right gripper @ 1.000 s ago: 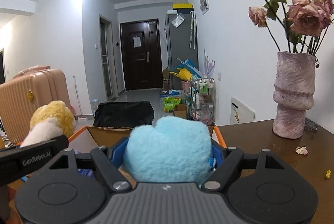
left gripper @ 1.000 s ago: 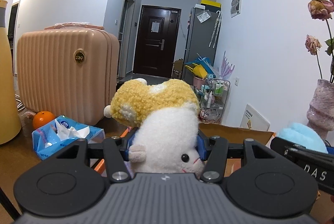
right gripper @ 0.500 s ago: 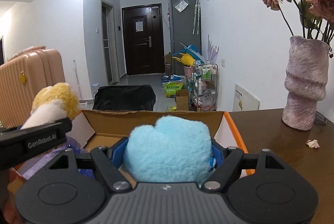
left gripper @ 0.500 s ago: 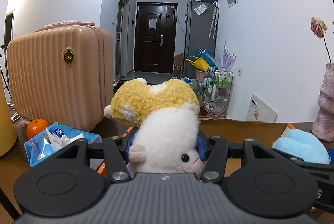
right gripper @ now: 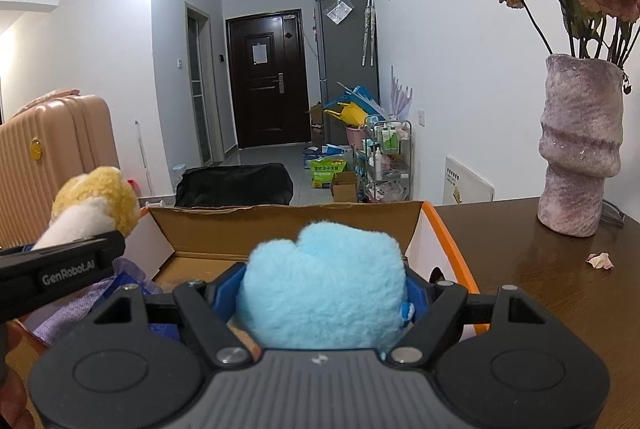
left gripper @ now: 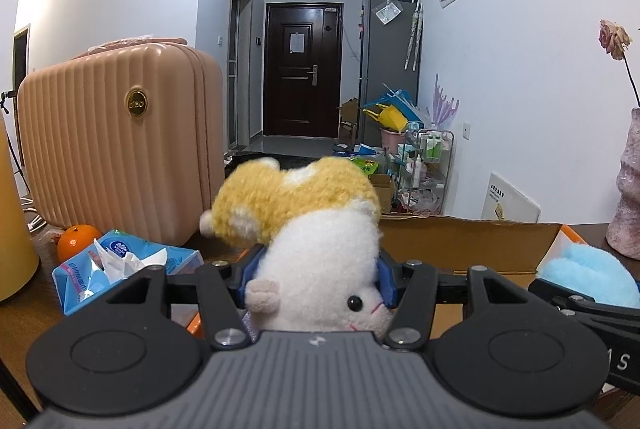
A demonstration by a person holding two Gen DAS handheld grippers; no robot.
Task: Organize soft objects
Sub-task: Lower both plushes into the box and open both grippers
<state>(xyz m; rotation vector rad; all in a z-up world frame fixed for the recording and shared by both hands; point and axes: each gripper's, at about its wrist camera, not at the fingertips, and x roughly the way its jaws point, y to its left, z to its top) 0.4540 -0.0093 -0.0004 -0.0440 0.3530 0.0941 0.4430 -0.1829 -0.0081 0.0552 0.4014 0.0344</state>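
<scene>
A hallway room with a dark door (right gripper: 264,79); a brown table (right gripper: 540,281) bears an open cardboard box (right gripper: 288,225). Over it, the left gripper (left gripper: 316,277) clamps a white-and-yellow plush hamster (left gripper: 320,261), face toward the camera, body running away and up. Beside it the right gripper (right gripper: 324,293) clamps a blue plush (right gripper: 324,289), lobes upward.
</scene>
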